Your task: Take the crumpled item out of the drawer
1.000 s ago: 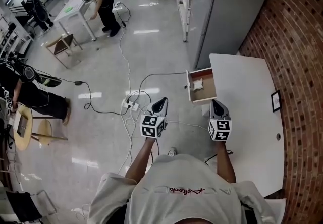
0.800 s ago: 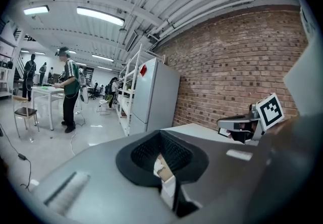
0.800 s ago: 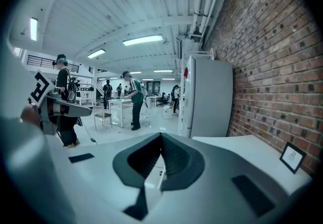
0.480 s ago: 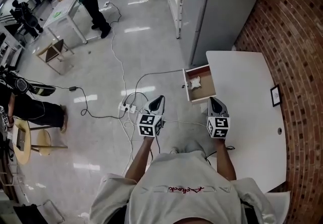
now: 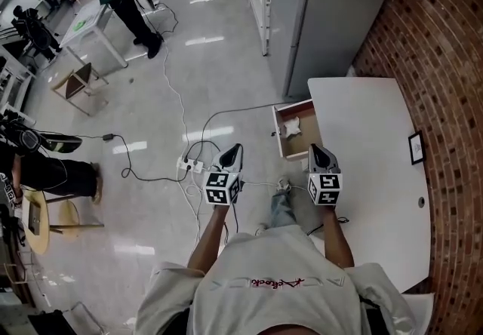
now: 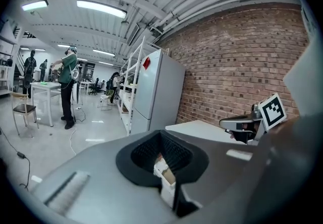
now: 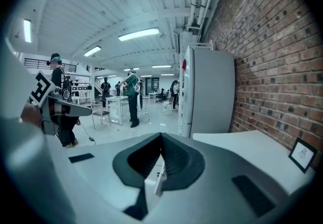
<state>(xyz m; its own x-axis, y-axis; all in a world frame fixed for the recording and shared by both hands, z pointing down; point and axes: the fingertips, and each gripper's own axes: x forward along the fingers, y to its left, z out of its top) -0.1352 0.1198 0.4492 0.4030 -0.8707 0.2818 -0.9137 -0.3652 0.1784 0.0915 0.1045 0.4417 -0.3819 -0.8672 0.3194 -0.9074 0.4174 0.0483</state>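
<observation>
The crumpled white item (image 5: pixel 291 127) lies in the open wooden drawer (image 5: pixel 309 139), which is pulled out from the left edge of the white table (image 5: pixel 370 167). My right gripper (image 5: pixel 315 149) is shut and empty, its tip beside the drawer's near corner, over the table edge. My left gripper (image 5: pixel 235 149) is also shut and empty; it hangs over the floor, left of the drawer. In the left gripper view, part of the drawer (image 6: pixel 164 171) shows through the slit of the closed jaws, and the right gripper (image 6: pixel 243 126) appears at the right.
A grey cabinet (image 5: pixel 332 9) stands behind the table and a brick wall (image 5: pixel 445 62) runs along the right. Cables and a power strip (image 5: pixel 190 166) lie on the floor by my left gripper. People work at a white table (image 5: pixel 90 24) far off.
Both grippers have come a little closer to the drawer as the person stepped forward; a leg now shows below them. Both jaws stayed shut.
</observation>
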